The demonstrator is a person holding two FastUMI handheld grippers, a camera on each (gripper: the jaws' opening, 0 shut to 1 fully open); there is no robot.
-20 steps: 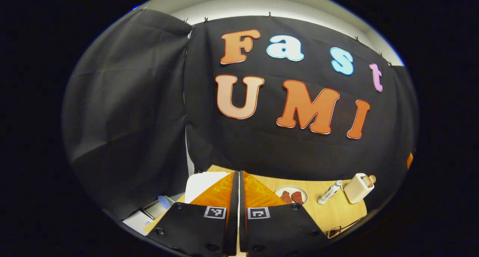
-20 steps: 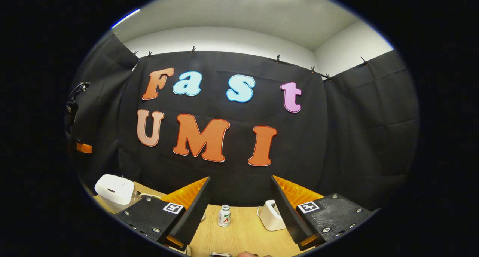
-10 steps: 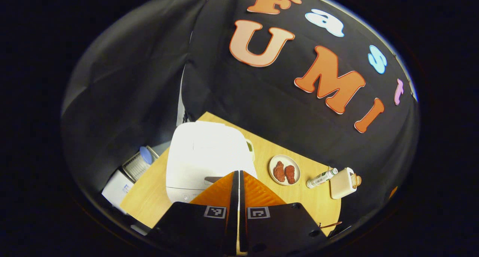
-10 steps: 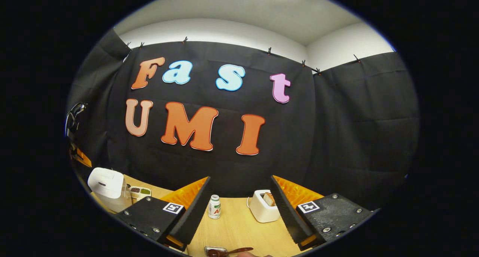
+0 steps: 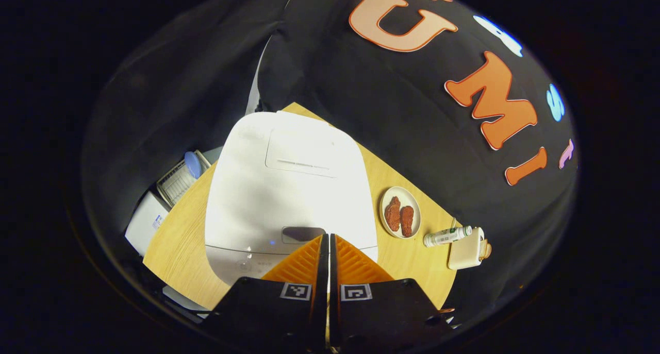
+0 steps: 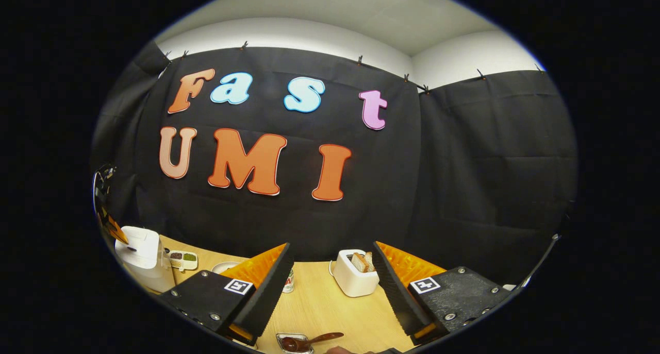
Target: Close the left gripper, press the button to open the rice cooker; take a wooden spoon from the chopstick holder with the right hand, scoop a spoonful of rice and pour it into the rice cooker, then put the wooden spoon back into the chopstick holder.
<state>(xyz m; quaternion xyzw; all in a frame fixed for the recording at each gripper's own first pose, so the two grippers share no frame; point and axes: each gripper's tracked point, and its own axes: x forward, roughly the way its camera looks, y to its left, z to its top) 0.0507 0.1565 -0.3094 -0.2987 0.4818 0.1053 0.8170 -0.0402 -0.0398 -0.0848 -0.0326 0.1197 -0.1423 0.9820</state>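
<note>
The white rice cooker (image 5: 289, 189) stands on the wooden table (image 5: 178, 240) with its lid down. Its grey button (image 5: 302, 234) lies just ahead of my left gripper (image 5: 326, 236), which hovers over the cooker's front, shut and holding nothing. The right gripper view has the cooker (image 6: 138, 255) far off at the left. My right gripper (image 6: 331, 248) is open and empty above the table (image 6: 330, 307). A brown wooden spoon (image 6: 315, 339) rests at the bottom edge with its bowl in a small clear container (image 6: 290, 342).
A plate with two reddish-brown pieces (image 5: 400, 219), a lying bottle (image 5: 446, 236) and a cream toaster (image 5: 466, 251) sit right of the cooker. A toaster with bread (image 6: 355, 277), a small bottle (image 6: 289, 283) and a compartment dish (image 6: 181, 260) stand on the table.
My left gripper has tipped down and closed in over the cooker, bringing its button just ahead of the tips. The right gripper view has dipped, bringing the spoon into sight.
</note>
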